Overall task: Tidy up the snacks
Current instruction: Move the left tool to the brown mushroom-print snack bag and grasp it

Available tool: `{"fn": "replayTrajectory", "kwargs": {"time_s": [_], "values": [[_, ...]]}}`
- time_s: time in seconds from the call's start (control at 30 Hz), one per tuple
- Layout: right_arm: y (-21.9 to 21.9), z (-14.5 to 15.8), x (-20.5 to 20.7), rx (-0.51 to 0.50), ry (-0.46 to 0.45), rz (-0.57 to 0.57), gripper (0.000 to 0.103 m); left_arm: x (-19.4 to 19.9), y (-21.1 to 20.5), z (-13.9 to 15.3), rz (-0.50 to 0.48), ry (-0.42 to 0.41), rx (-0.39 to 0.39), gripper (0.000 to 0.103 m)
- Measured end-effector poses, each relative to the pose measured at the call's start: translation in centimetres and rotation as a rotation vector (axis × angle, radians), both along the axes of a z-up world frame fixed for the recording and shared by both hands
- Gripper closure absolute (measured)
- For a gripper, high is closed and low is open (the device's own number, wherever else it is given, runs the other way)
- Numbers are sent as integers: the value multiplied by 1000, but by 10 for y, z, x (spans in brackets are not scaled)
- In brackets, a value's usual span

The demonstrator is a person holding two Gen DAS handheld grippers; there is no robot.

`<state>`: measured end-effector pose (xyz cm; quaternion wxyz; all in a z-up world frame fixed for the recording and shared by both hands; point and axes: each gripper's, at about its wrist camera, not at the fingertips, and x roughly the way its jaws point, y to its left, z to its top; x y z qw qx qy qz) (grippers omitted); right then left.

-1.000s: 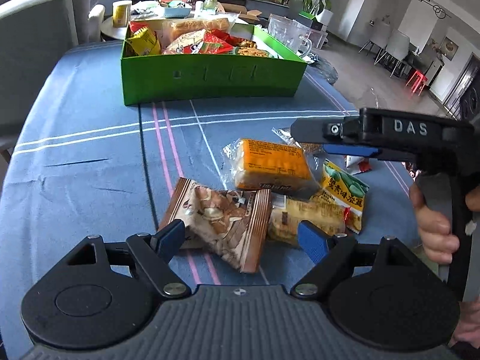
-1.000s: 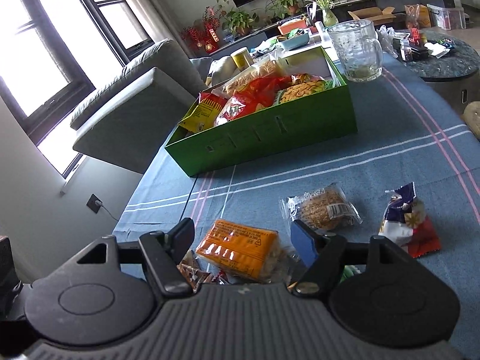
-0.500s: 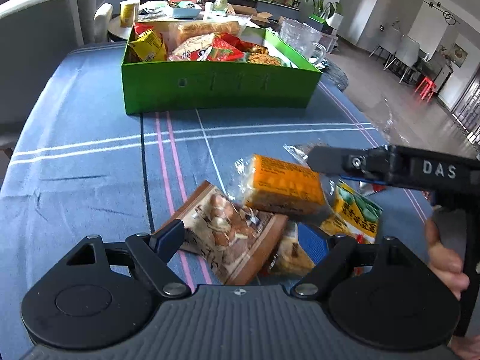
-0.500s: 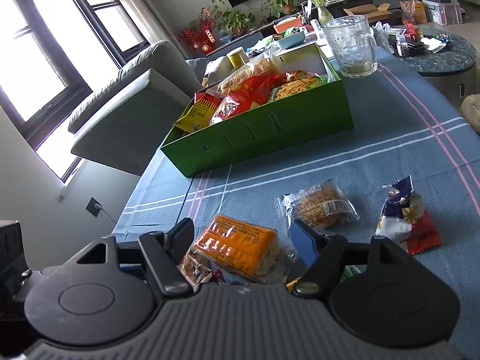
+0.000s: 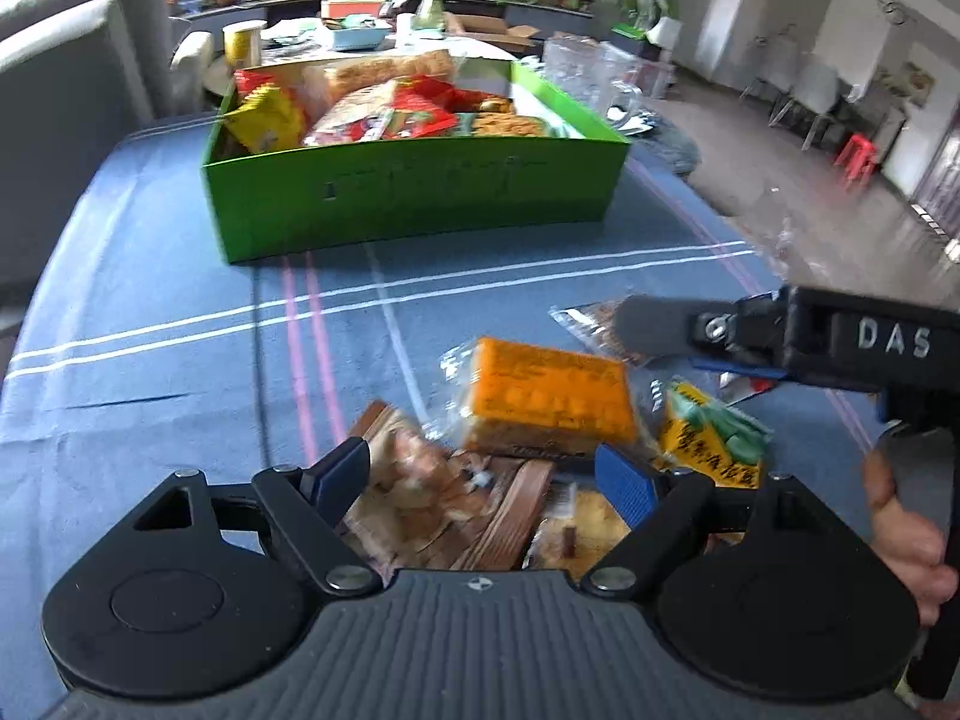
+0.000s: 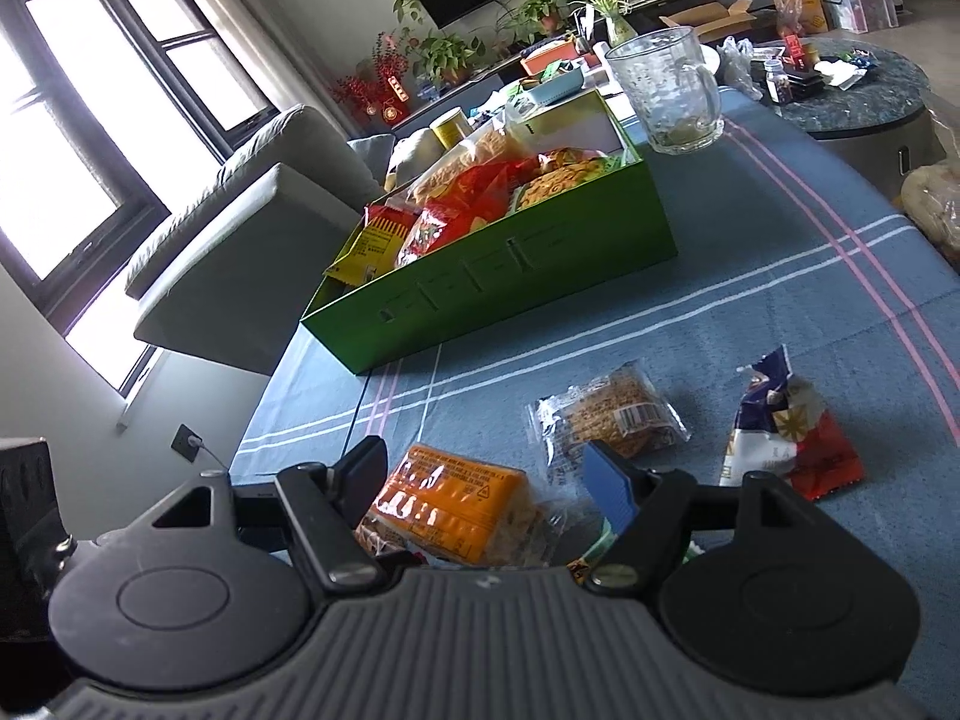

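A green box [image 5: 420, 198] full of snack packs stands at the far side of the blue tablecloth; it also shows in the right wrist view [image 6: 510, 282]. Loose packs lie near me: an orange pack [image 5: 549, 399], a brown pack [image 5: 432, 498], a yellow-green pack [image 5: 714, 441]. My left gripper [image 5: 480, 477] is open, low over the brown pack, which lies between its fingers. My right gripper [image 6: 486, 474] is open over the orange pack [image 6: 450, 504]. A clear-wrapped cracker pack [image 6: 612, 417] and a red, white and blue pack [image 6: 786, 438] lie beyond it.
A glass mug [image 6: 672, 90] stands right of the box. A grey sofa [image 6: 240, 228] is beyond the table's left edge. A dark round side table [image 6: 858, 96] with clutter is at the far right. The right gripper's body [image 5: 810, 342] crosses the left wrist view.
My left gripper has moved forward and down, so the brown pack now lies between its fingers. My right gripper has also dropped closer over the orange pack. Both stay open.
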<state>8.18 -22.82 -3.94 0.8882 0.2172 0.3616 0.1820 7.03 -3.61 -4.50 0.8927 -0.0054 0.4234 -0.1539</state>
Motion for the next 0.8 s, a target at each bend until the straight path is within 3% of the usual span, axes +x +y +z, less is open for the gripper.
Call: {"fn": "replayTrajectory", "kwargs": {"time_s": [0.13,0.37,0.67,0.8], "values": [[-5,1,0,8,-3,-10,38,-16,6,8,25,-31,43,22],[-5,1,0,19,1,-12,38,-27,14,6,-5,66,-14,22],[-6,2,-2,16,-7,-6,38,-1,26,-9,88,138,-93,22],[-6,0,0,18,3,-9,38,15,28,-9,119,123,-65,22]]}}
